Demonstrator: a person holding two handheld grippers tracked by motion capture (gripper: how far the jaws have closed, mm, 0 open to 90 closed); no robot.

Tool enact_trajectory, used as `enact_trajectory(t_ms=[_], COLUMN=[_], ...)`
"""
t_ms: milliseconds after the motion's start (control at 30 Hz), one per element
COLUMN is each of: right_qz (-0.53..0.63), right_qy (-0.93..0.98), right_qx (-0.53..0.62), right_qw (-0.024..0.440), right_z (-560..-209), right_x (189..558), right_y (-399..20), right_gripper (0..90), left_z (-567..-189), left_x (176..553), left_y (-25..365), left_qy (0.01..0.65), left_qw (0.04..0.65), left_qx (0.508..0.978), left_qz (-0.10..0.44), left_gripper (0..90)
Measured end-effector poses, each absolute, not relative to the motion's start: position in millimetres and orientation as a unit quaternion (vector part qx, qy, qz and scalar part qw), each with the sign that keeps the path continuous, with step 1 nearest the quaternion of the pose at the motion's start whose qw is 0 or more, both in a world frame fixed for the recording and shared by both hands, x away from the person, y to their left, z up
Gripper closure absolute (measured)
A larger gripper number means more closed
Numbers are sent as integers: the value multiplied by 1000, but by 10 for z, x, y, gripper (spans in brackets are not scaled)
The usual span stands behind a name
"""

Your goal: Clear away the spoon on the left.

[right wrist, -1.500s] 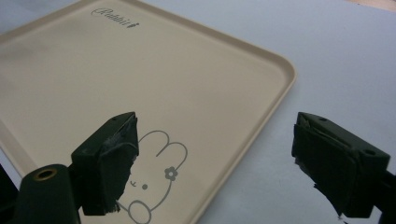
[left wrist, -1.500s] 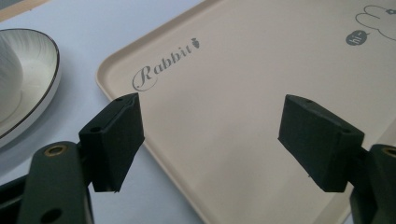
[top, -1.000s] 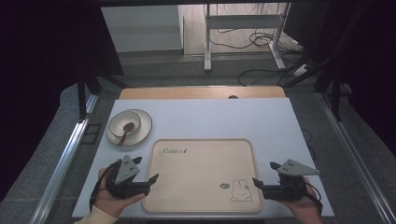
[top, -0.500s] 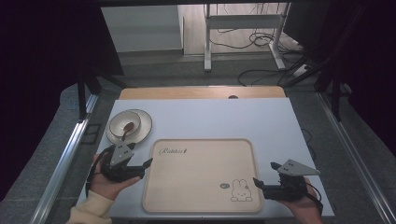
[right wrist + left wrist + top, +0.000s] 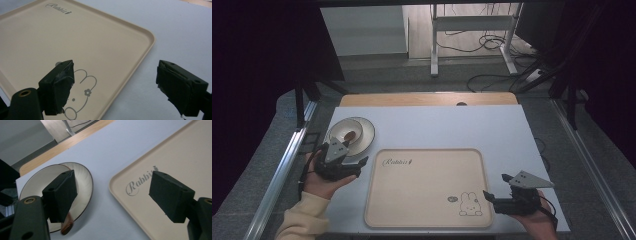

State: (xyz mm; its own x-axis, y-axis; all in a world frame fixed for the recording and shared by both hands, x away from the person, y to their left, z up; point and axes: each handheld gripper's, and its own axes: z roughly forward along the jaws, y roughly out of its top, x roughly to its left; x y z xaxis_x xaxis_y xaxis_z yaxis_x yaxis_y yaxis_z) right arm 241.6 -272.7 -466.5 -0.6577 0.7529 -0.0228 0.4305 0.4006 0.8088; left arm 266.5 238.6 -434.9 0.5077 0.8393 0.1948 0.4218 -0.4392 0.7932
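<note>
- The left tool has moved away from the near-left corner of the beige rectangular plastic tray, where it sat a second ago, and now sits higher up the pale blue worktop, just beside the tray's far-left corner.
- Its jaws stand wide apart, holding nothing; in the left gripper view one jaw lies over the round cream plate with a dark rim and the other over the tray's "Rabbit" lettering.
- The left tool has closed in on the plate, which rests at the worktop's left side, just beyond the tray's far-left corner and apart from it.
- A brown spoon lies in the plate; its brown end shows below the jaw.
- The right tool has stayed at the tray's near-right edge, beside the printed rabbit drawing.
- Its jaws are also wide apart and empty, one over the rabbit, the other over bare worktop.
- The tray itself has not shifted.
</note>
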Motion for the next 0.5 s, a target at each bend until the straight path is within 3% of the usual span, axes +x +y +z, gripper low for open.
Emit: enact_trajectory(t_ms=[500], right_qz=[403], right_qy=[816], right_qx=[366], right_qw=[197], right_z=[-4678], right_x=[2409], right_y=[-2724], right_gripper=[150], left_z=[-4491], left_x=[2651], left_y=[2732], left_qy=[431], left_qw=[348], left_qx=[770], left_qz=[316], left_gripper=[221])
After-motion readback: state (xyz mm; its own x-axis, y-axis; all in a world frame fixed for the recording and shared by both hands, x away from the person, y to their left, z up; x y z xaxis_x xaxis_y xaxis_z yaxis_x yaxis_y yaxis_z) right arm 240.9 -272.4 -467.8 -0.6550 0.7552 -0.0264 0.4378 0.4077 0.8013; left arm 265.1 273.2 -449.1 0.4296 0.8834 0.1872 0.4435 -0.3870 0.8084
